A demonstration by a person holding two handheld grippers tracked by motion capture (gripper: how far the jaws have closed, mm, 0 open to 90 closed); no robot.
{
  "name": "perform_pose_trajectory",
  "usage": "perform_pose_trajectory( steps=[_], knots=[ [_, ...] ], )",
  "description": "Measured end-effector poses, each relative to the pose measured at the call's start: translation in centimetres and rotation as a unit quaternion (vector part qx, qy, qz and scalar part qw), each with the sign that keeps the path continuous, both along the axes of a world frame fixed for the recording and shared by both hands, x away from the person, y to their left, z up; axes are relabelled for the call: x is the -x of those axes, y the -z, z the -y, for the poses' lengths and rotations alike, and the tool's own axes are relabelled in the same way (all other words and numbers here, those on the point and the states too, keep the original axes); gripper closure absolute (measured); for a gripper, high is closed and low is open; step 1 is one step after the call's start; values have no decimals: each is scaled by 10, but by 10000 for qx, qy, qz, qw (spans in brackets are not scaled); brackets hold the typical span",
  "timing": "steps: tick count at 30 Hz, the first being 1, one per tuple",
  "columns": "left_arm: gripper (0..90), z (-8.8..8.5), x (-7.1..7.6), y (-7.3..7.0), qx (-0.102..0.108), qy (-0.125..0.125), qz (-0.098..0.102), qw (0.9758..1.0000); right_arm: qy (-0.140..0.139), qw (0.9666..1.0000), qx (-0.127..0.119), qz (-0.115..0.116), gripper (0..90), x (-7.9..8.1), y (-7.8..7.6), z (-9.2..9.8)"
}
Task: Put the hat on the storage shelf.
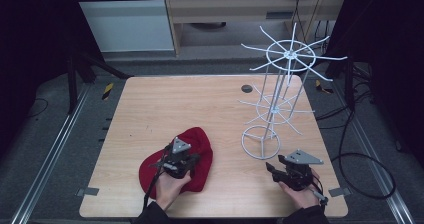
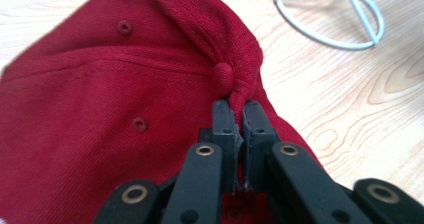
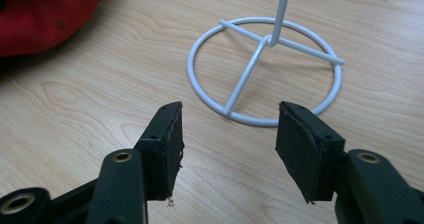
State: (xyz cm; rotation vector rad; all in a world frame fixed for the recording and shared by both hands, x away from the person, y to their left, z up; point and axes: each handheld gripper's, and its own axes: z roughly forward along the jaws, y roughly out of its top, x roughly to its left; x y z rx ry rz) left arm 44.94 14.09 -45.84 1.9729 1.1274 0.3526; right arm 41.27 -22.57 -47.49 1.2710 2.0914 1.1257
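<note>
The left gripper pinches the red cap just below its crown button, likely for lifting toward the white wire rack, while the right gripper waits spread beside the rack's base ring on the table.

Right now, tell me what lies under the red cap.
The red fabric baseball cap lies on the light wooden table, bare around its edges. The left tongs are shut on a fold beside its top button. Anything beneath the crown is covered by cloth.

Hidden and cut-off parts

The left gripper and hand cover part of the cap; the rack's pole leaves the right gripper view's top edge.
</note>
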Motion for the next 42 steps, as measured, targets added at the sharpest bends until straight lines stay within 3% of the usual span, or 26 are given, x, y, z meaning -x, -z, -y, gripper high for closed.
perform_pose_trajectory(
  steps=[6, 9, 11, 12, 15, 19, 21, 24, 26, 30, 33, 37, 40, 42],
  knots=[
    [865, -19, -1, 5, -21, -64, -32, 10000, -8, 10000, 21, -18, 453, -1, 1, 0],
    [834, -21, -1, 7, 56, -33, -19, 10000, -16, 10000, 25, -22, 453, -1, 2, 0],
    [762, -16, -1, 6, 151, 85, 92, 9998, -20, 10000, 27, -21, 451, -1, 2, 0],
    [654, -13, 0, 5, 147, 147, 181, 9996, -20, 10000, 29, -17, 451, -1, 2, 0],
    [504, -4, -1, 3, 31, 151, 343, 9993, -5, 10000, -5, -31, 450, -1, 1, 0],
    [400, 6, -6, 8, -234, 12, 378, 9990, -12, 10000, 22, -20, 446, -1, 2, 0],
    [389, 9, -10, 12, -379, -76, 307, 9988, -15, 10000, 25, -16, 443, -1, 2, 0],
    [423, 13, -15, 21, -699, -221, 151, 9972, -16, 10000, 39, -22, 437, -2, 2, 0],
    [541, 12, -17, 26, -786, -310, -6, 9964, -18, 10000, 18, -16, 437, -1, 2, 0],
    [733, 5, -23, 31, -683, -388, -229, 9966, -24, 10000, 9, -21, 437, -1, 2, 0],
    [802, 2, -23, 31, -597, -413, -267, 9970, -20, 10000, 26, -8, 437, -1, 2, 0],
    [819, -7, -19, 22, -233, -403, -180, 9988, 4, 10000, -3, -41, 438, -1, 1, 1],
    [821, -20, -12, 0, 228, -363, 34, 9991, 10, 10000, -13, -14, 438, -1, 2, 2],
    [821, -23, -11, -5, 317, -354, 98, 9988, 4, 10000, -34, -5, 438, -2, 2, 3]
  ],
)
